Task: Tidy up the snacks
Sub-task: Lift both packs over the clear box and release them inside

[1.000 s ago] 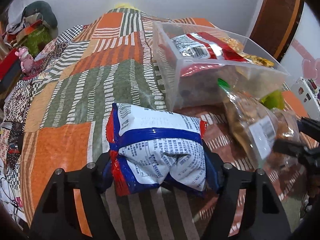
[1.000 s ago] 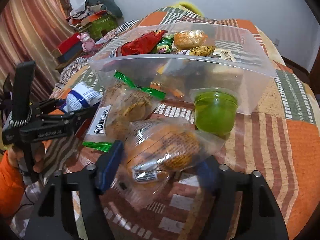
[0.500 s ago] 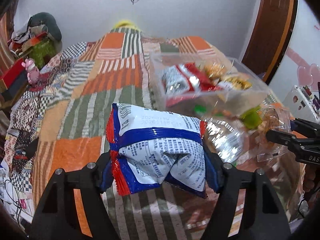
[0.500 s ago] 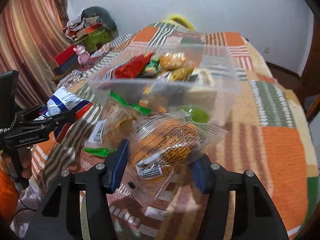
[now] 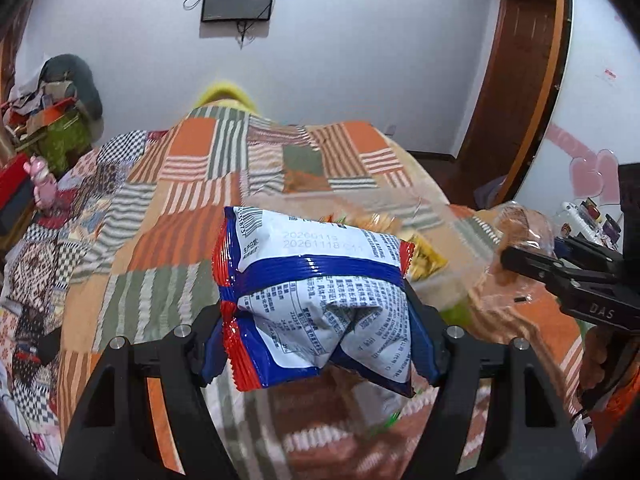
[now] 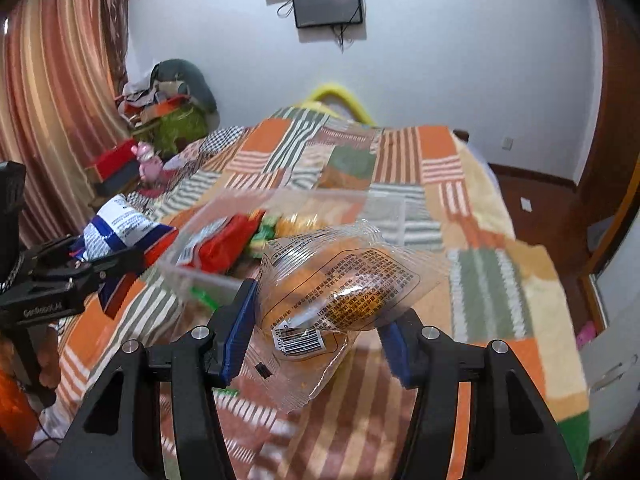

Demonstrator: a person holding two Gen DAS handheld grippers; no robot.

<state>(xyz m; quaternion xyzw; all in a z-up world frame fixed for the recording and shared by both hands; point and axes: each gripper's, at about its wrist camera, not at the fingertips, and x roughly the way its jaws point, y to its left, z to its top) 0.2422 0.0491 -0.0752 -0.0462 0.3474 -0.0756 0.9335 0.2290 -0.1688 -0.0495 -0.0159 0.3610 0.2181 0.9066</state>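
My left gripper (image 5: 316, 332) is shut on a white, blue and red snack packet (image 5: 316, 292) and holds it up above the bed. It also shows in the right wrist view (image 6: 120, 228). My right gripper (image 6: 316, 328) is shut on a clear packet of orange pastry (image 6: 340, 284), also lifted; it shows in the left wrist view (image 5: 520, 236). The clear plastic bin (image 6: 384, 208) with several snacks, among them a red packet (image 6: 224, 244), lies below and ahead of both, blurred.
A patchwork orange, green and striped bedspread (image 6: 480, 240) covers the bed. A green packet (image 6: 204, 296) lies on it by the bin. Clutter and a pink toy (image 6: 148, 160) sit at the far left. A screen (image 6: 328, 0) hangs on the wall.
Both grippers have risen with their packets. The bin and the bed now sit lower in both views, and the wall screen has come into sight.
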